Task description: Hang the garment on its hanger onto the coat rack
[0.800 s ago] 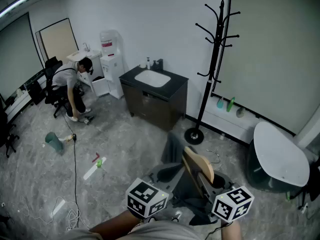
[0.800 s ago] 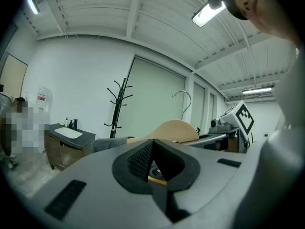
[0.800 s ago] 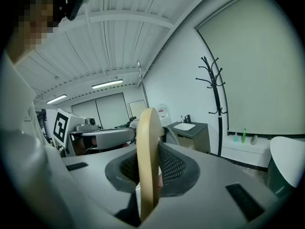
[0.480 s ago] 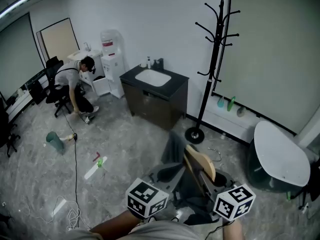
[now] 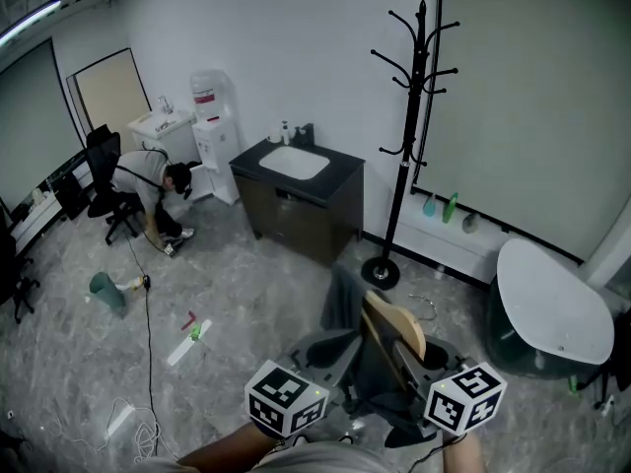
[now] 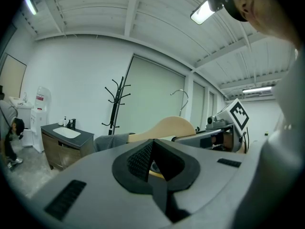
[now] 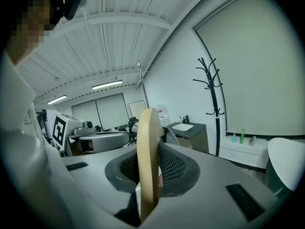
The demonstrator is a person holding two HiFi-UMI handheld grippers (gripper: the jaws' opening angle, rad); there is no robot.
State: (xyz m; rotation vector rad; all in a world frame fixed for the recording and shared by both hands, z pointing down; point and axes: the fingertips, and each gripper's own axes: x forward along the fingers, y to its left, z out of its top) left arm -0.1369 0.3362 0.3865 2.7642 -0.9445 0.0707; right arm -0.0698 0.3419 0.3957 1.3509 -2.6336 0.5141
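Note:
A wooden hanger (image 5: 394, 325) with a grey garment (image 5: 344, 302) draped over it is held up in front of me. My right gripper (image 5: 419, 363) is shut on the hanger's edge (image 7: 147, 161), which stands upright between its pads. My left gripper (image 5: 330, 358) sits close on the hanger's left side. Its pads (image 6: 140, 159) meet at their tips with no cloth between them, and the hanger (image 6: 167, 128) and garment (image 6: 112, 140) rise just beyond. The black coat rack (image 5: 414, 116) stands ahead by the wall, its hooks bare.
A dark sink cabinet (image 5: 299, 197) stands left of the rack's base (image 5: 380, 272). A white round table (image 5: 552, 308) is at the right. A person (image 5: 153, 180) bends over at the far left near a water dispenser (image 5: 209, 126). Cables and small items (image 5: 187, 335) lie on the floor.
My view has swung slightly, so the rack sits further left. The person in the background has bent lower and stepped right. Both grippers and the hanger have kept their places.

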